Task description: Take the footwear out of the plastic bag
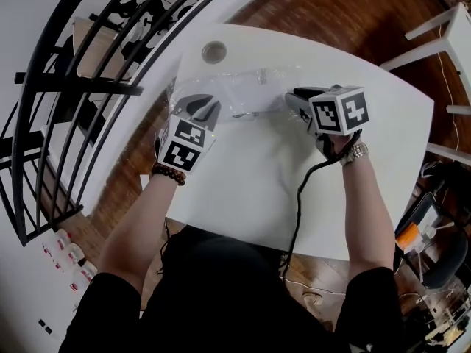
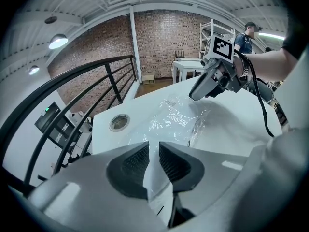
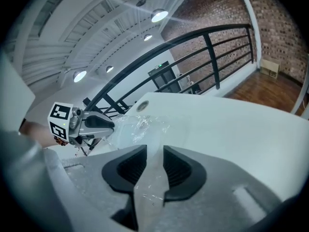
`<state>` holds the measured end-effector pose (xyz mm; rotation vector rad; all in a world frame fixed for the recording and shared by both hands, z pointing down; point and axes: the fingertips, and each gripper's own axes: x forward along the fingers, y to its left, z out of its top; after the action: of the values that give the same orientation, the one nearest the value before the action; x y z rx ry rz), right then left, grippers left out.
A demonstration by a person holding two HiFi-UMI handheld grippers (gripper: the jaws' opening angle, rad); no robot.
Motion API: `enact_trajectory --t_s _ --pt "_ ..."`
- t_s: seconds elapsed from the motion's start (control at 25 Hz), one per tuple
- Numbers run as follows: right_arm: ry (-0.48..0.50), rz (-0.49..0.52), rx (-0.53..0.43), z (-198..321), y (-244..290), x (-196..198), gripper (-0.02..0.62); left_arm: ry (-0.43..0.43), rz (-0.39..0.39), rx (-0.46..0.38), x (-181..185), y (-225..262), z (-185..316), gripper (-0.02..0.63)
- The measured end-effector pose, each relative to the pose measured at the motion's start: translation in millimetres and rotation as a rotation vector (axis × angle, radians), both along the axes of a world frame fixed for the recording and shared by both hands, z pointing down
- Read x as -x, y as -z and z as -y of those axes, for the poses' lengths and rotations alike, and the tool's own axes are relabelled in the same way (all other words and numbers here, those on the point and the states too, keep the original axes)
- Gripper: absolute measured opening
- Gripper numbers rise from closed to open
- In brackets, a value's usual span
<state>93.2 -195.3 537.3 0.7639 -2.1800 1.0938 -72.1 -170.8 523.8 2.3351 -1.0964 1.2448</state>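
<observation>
A clear, crinkled plastic bag (image 1: 243, 94) lies on the far part of the white table (image 1: 243, 197), stretched between my two grippers. I cannot make out any footwear inside it. My left gripper (image 1: 206, 109) is at the bag's left end. In the left gripper view its jaws (image 2: 153, 161) stand close together with a strip of the film pinched between them. My right gripper (image 1: 293, 100) is at the bag's right end. In the right gripper view a bunched strip of film fills the gap between its jaws (image 3: 153, 166). Each gripper view shows the bag (image 2: 178, 117) (image 3: 140, 127) and the other gripper beyond it.
A round metal-rimmed hole (image 1: 214, 51) sits in the table just beyond the bag. A black railing (image 1: 88, 87) curves past the table's left side. A black cable (image 1: 302, 197) runs back from the right gripper across the table. Another white table (image 1: 449, 35) stands at the far right.
</observation>
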Motion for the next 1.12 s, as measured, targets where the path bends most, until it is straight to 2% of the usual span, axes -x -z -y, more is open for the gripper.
enact_trajectory --t_s 0.4,0.6,0.84,1.12 --pt "0.047 0.015 0.104 -4 -10 16 0.098 0.01 0.005 0.011 1 -2 1 0.078" --pt "0.027 0.025 0.071 -2 -3 11 0.061 0.023 -0.012 -0.009 4 6 0 0.085" --pt "0.007 0.009 0.032 -2 3 -3 0.055 0.104 -0.041 -0.05 24 21 2 0.106" --pt "-0.029 -0.01 0.014 -1 5 -22 0.051 0.193 -0.054 0.001 48 11 -6 0.126"
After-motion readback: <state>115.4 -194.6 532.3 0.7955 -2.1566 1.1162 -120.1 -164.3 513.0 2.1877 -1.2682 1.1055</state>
